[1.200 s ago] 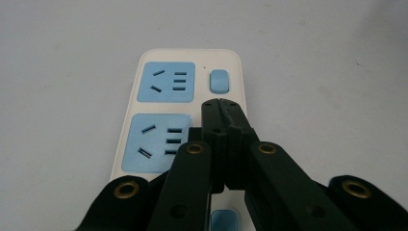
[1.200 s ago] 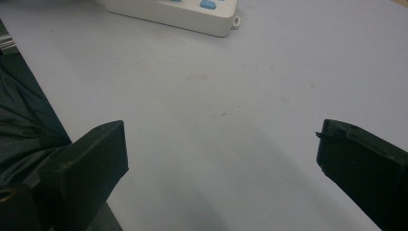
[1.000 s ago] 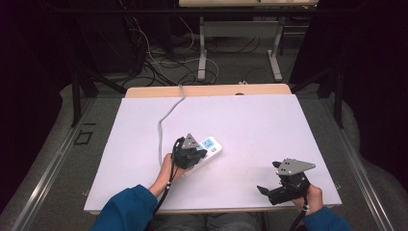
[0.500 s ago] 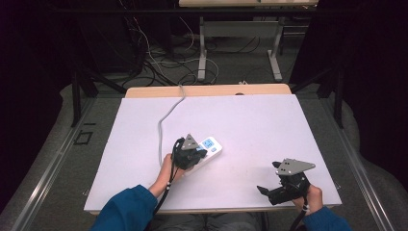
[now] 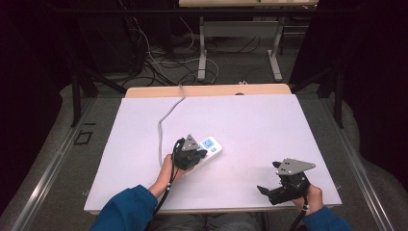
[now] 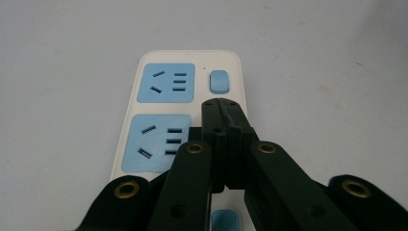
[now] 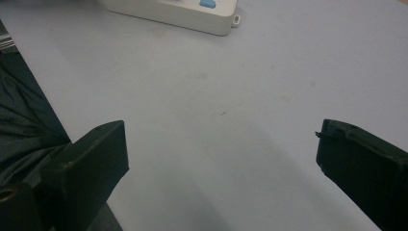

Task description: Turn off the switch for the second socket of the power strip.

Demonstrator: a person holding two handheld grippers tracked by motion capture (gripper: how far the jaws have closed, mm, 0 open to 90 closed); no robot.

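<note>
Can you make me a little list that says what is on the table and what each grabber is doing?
table: white table top
thing on it: white power strip with blue sockets and a blue switch
cord: grey cable runs from the strip toward the far edge
left gripper: jaws shut, tips over the strip near the blue switch; touching it or not, cannot tell
right gripper: jaws wide open, nothing between them, apart from the strip near the table's front right corner

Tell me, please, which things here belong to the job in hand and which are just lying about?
In the job: power strip, its blue switch, left gripper shut over it.
Lying about: right gripper open, floor cables, far table's legs.
</note>
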